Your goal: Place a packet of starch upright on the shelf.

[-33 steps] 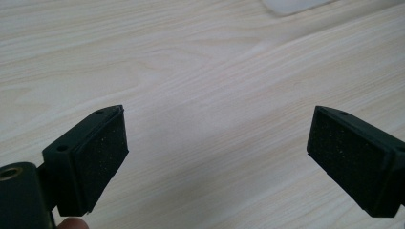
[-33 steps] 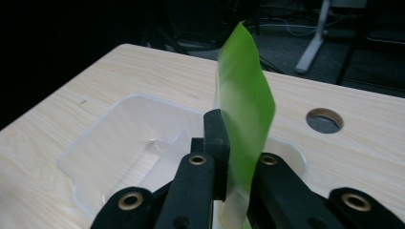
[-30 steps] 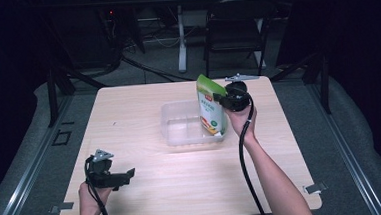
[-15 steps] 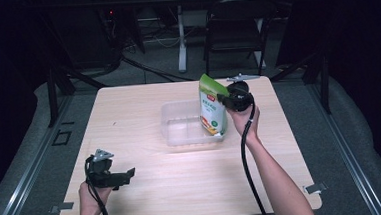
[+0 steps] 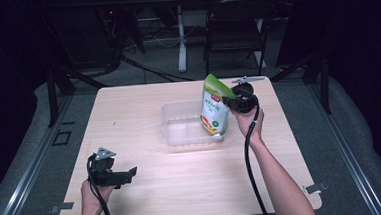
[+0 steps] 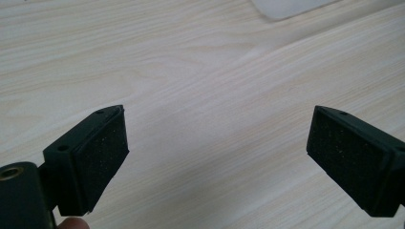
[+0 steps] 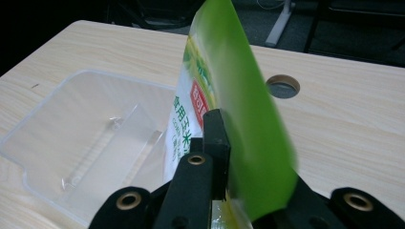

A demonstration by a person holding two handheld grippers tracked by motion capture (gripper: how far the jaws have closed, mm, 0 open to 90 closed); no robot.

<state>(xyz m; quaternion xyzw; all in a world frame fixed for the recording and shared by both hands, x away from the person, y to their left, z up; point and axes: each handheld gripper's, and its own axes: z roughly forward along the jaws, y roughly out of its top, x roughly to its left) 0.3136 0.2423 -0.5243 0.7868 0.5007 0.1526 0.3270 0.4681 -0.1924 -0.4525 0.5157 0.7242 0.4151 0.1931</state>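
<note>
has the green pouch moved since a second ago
No. In the high view the green pouch stands as before at the right end of the clear tray, gripped by the right gripper.

We note a green-and-white stand-up pouch [image 5: 215, 111] — glossy, red label and printed characters on its white face, green back. It stands roughly upright, top leaning slightly, clamped at its edge, its lower end at the right end of the clear plastic tray [image 5: 179, 119] — whether it touches the tray floor we cannot tell. Tray sits mid-table, shallow, rectangular.
</note>
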